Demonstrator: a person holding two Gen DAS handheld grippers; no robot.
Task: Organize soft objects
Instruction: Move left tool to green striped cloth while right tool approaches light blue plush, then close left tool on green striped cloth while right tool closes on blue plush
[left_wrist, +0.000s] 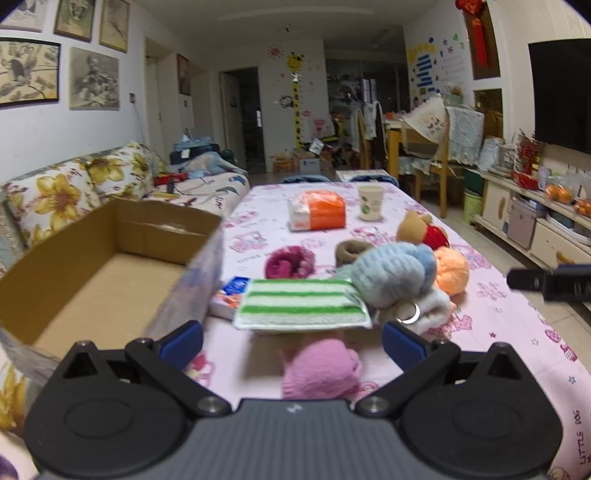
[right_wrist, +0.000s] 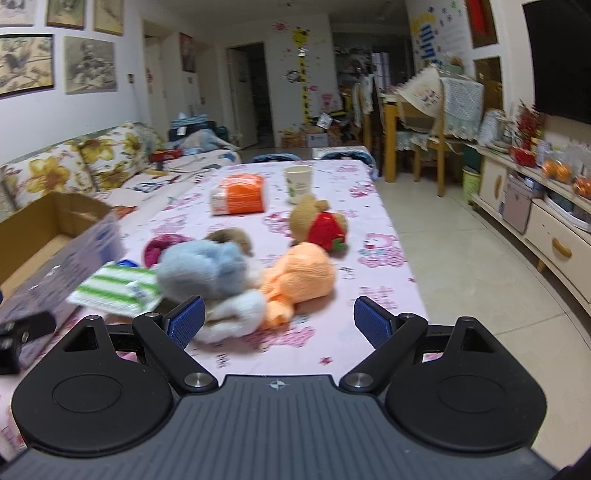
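A pile of soft things lies on the pink tablecloth (left_wrist: 498, 332): a green-striped cloth pack (left_wrist: 303, 304), a blue plush (left_wrist: 388, 273), an orange plush (left_wrist: 452, 271), a white plush (left_wrist: 424, 314), a magenta knit piece (left_wrist: 290, 262), a brown bear with a red strawberry (left_wrist: 421, 229) and a pink knit piece (left_wrist: 321, 369). My left gripper (left_wrist: 291, 341) is open, with the pink knit piece between its fingers, untouched. My right gripper (right_wrist: 279, 321) is open just short of the white plush (right_wrist: 236, 314) and orange plush (right_wrist: 299, 273). An open cardboard box (left_wrist: 92, 266) stands at the left, empty.
An orange tissue pack (left_wrist: 317, 210) and a paper cup (left_wrist: 370, 202) stand at the table's far end. A small blue packet (left_wrist: 231, 295) lies beside the box. A floral sofa (left_wrist: 74, 184) runs along the left; tiled floor (right_wrist: 461, 266) and a low cabinet (right_wrist: 546, 236) are on the right.
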